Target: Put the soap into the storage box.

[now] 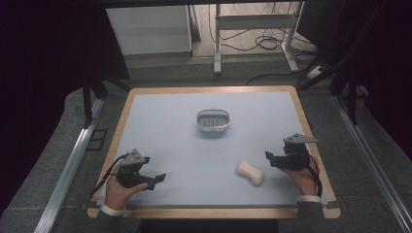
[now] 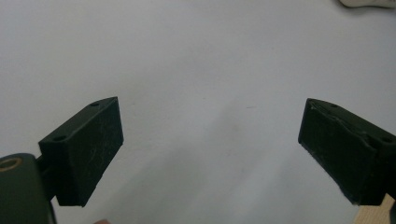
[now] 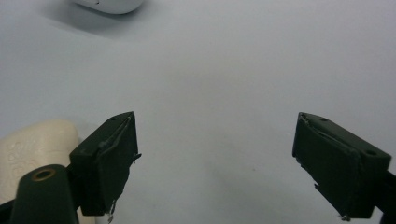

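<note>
In the high view, the worktop [image 1: 160, 126] is a pale grey-blue sheet with a wooden edge. It stands on grey carpet, with dark curtains at both sides. Behind it are white desk legs and loose cables on the floor. A white soap dish [image 1: 213, 121] sits near the middle of the worktop, a little toward the far side. The soap [image 1: 250, 173], cream and bone-shaped, lies near the front right, well apart from the dish. The right gripper [image 1: 268, 158] is held just beside the soap, not touching it. The left gripper [image 1: 159, 178] is at the front left, well apart from both things.

In the left gripper view, the jaws stand wide open over bare worktop. A white piece of the dish [image 2: 369, 3] shows at the top right corner.

In the right gripper view, the jaws are also open with nothing between them. The soap [image 3: 32, 151] lies outside the left jaw, partly hidden behind it. The dish [image 3: 112, 4] shows at the top left edge.
</note>
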A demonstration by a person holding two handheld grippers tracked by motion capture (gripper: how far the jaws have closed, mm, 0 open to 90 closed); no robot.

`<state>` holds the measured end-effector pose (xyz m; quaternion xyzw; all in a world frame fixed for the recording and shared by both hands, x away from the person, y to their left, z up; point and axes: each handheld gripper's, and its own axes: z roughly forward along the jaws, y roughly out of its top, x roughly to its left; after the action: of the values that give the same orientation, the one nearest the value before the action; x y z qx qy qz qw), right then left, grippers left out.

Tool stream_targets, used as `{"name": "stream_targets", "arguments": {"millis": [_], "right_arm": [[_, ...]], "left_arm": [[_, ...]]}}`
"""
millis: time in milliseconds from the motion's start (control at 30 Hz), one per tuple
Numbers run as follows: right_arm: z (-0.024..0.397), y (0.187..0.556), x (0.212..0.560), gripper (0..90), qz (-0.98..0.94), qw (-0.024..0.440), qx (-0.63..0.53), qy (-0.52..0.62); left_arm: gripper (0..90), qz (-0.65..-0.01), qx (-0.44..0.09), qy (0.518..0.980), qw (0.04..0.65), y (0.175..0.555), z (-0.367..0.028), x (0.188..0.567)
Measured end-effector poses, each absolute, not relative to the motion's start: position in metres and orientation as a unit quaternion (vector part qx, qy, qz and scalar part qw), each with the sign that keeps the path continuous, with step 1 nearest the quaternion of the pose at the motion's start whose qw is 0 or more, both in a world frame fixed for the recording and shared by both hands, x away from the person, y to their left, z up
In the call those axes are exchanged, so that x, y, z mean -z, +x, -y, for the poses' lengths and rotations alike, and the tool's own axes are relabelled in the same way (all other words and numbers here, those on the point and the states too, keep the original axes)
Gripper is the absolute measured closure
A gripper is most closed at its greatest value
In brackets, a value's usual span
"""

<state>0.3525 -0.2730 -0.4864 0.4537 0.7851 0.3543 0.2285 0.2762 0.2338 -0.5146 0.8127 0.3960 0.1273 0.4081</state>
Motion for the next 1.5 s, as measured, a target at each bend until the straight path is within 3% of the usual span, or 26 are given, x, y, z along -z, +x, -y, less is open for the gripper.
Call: {"name": "stream_targets", "arguments": {"millis": [1000, 1333, 1500], "right_arm": [[0.251, 0.349, 0.458, 18.6, -0.836, 0.191, -0.311, 0.410], [0.232, 0.347, 0.450, 21.7, -0.862, 0.175, -0.287, 0.380], [0.225, 0.347, 0.448, 28.5, -0.871, 0.167, -0.281, 0.367]], "left_arm": [[7.3, -0.395, -0.121, 0.812, 0.412, 0.276, -0.233, 0.515], [7.2, -0.392, -0.123, 0.816, 0.406, 0.276, -0.232, 0.516], [7.2, -0.392, -0.125, 0.816, 0.407, 0.276, -0.233, 0.515]]}}
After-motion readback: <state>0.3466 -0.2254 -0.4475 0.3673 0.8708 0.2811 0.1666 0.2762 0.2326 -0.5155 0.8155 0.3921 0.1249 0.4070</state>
